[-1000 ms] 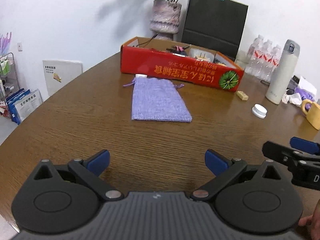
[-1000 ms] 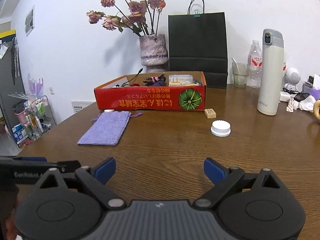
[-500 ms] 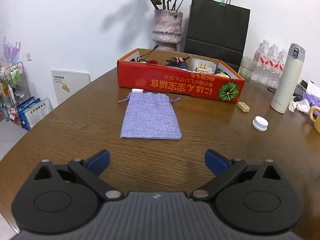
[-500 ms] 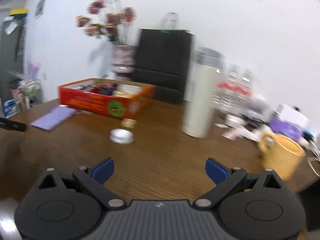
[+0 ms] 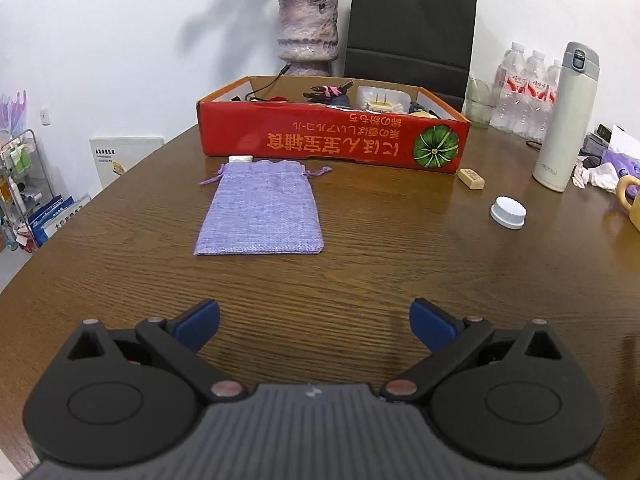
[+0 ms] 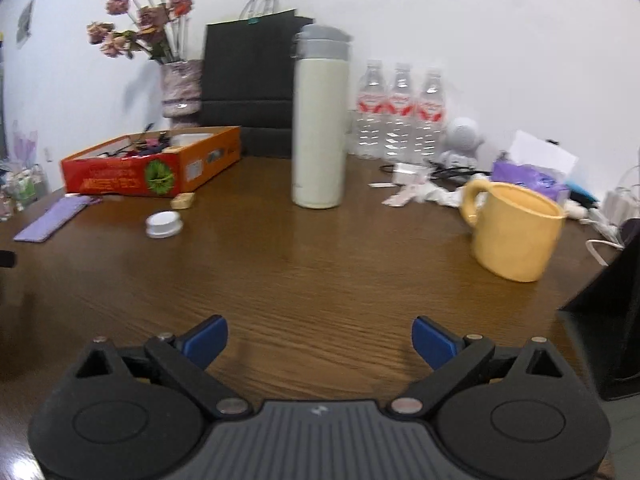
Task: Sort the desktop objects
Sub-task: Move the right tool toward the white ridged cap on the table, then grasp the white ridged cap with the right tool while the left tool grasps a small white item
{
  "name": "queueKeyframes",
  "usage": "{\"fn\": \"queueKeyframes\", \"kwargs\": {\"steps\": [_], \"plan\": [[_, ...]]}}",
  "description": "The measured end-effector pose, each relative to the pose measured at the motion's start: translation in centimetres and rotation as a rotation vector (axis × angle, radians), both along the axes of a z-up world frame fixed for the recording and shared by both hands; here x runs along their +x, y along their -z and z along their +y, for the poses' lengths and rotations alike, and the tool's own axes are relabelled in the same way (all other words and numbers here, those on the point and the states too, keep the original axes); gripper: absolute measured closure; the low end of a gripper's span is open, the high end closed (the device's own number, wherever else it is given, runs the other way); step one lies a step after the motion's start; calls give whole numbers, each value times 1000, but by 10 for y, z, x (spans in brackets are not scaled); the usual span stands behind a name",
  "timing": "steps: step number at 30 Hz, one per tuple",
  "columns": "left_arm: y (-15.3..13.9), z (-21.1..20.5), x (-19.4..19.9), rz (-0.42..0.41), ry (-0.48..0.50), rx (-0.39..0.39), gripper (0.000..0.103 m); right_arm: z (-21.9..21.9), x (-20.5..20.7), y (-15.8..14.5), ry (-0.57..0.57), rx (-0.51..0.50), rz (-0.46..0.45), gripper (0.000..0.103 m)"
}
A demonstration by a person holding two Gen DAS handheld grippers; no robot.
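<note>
- Left claw [image 5: 314, 322] hangs spread and empty over the surface [image 5: 360, 280], lined up with the flat purple pouch [image 5: 262, 210], likely the next pick for the red box [image 5: 332, 142].
- Right claw [image 6: 320, 340], equally spread, faces the thermos [image 6: 319, 120] and yellow mug [image 6: 516, 236].

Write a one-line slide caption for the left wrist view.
Open left hand-held gripper faces a flat purple pouch before the red box.

On the table [image 5: 360, 280], the drawstring pouch [image 5: 262, 210] lies directly before the cardboard box [image 5: 332, 140]. The bottle cap [image 5: 508, 212] lies right of the pouch; the thermos [image 5: 566, 120] stands behind the cap.
</note>
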State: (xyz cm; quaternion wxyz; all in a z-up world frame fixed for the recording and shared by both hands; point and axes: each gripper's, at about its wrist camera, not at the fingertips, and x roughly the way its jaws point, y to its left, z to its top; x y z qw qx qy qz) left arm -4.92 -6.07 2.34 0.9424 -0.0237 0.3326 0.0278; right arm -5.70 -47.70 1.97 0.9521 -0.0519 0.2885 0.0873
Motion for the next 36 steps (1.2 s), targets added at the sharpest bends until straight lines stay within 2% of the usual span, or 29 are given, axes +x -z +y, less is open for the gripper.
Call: {"fn": "queueKeyframes", "kwargs": {"steps": [2,5,8,14,19,22,25,26,27,28,30,34,36], "plan": [[1,3,0,-2,-7,-3,0,12,-1,-3,-12,-20,-9,4],[2,10,2,-2,-24,-10,0,30,-10,-18,-74,73,-35,3],[3,17,5,1,-38,-11,0,60,-17,-28,-120,92,-77,3],[6,35,12,9,-52,-17,0,87,1,-17,-51,156,-18,2],[6,55,26,3,-57,-17,0,102,19,-12,6,154,11,2],[-3,67,43,-2,-25,-14,1,123,35,-13,-9,152,9,2],[-17,76,60,-51,13,-11,2,151,61,-10,-37,105,41,2],[-19,78,70,-55,26,-3,3,151,61,-10,-37,105,41,2],[-21,81,81,-50,40,5,4,169,80,-4,-39,49,70,3],[-22,83,91,-46,49,8,9,178,90,-1,-34,31,77,4],[-22,89,115,-29,65,-13,12,186,108,3,-23,29,100,8],[-21,107,158,-2,74,-79,28,190,131,9,15,34,126,12],[-19,112,176,1,79,-96,31,191,138,10,29,52,125,14]]}}
